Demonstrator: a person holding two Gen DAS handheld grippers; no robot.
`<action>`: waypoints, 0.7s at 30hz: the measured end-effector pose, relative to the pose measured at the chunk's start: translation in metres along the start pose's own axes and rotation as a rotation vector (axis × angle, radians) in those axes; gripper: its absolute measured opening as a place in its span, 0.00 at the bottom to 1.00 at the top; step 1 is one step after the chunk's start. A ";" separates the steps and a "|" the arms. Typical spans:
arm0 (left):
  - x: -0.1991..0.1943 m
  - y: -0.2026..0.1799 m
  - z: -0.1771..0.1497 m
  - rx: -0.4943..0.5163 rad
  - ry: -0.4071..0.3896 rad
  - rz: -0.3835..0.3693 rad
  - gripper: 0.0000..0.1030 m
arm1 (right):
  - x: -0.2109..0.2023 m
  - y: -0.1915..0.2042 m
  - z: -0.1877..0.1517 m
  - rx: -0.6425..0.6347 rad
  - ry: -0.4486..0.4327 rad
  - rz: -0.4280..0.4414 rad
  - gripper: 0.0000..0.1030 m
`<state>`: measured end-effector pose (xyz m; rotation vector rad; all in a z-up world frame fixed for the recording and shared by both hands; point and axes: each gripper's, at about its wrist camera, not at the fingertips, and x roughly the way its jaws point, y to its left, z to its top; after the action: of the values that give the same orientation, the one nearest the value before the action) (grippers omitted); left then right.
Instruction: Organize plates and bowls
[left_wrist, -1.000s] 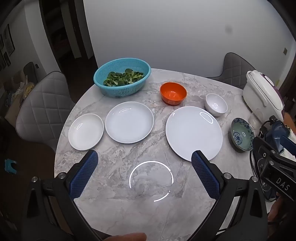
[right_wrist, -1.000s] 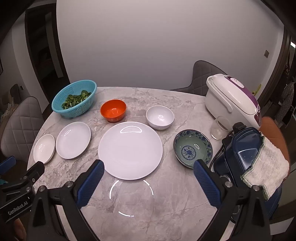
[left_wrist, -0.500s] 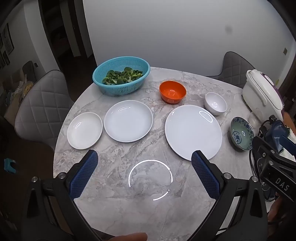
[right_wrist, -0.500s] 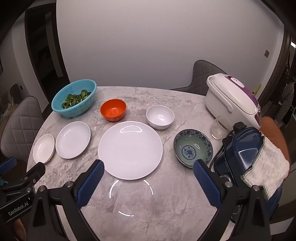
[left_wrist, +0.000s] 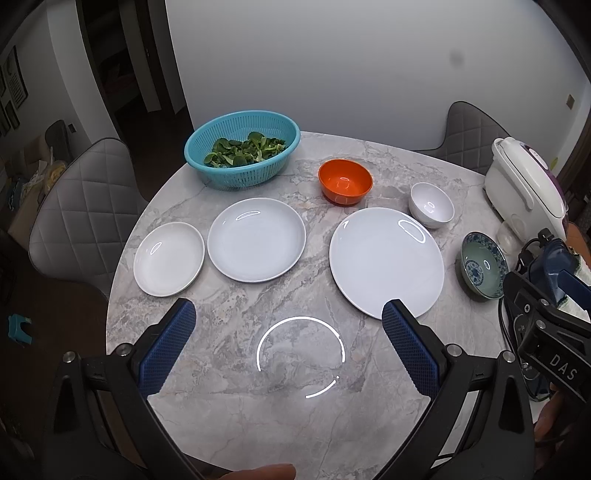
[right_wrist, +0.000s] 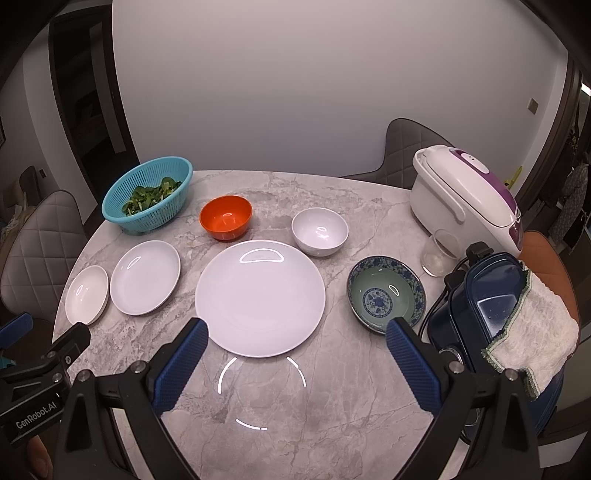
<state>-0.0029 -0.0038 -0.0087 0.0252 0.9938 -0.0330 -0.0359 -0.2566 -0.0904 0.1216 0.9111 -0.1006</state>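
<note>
While both the left gripper (left_wrist: 290, 314) and right gripper (right_wrist: 297, 332) hung spread and empty, the large white plate (right_wrist: 260, 297) at frame centre looked stiff, glossy, slippery and breakable, best pinched at its near rim.

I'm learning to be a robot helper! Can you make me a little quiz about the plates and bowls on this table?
1. True or false: the orange bowl is stacked inside the white bowl.
2. How many white plates lie on the marble table? A) two B) three C) four
3. Fill in: the teal basket holds green ____.

Key:
1. False. The bowls stand apart, both behind the largest plate.
2. B. The small plate, the medium plate and the largest plate.
3. Leaves.

Bonus fact: the left gripper and right gripper are both open and empty.
</note>
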 end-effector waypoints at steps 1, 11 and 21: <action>0.000 0.000 0.000 0.000 0.000 0.000 0.99 | 0.000 0.000 0.000 0.000 0.000 0.000 0.96; 0.001 0.000 -0.001 -0.001 0.002 0.003 0.99 | 0.002 -0.001 -0.001 -0.001 0.002 0.000 0.96; 0.003 0.000 -0.002 -0.001 0.004 0.004 0.99 | 0.003 -0.001 -0.001 -0.001 0.004 -0.001 0.96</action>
<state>-0.0031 -0.0036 -0.0121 0.0261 0.9975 -0.0292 -0.0353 -0.2576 -0.0938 0.1207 0.9150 -0.1005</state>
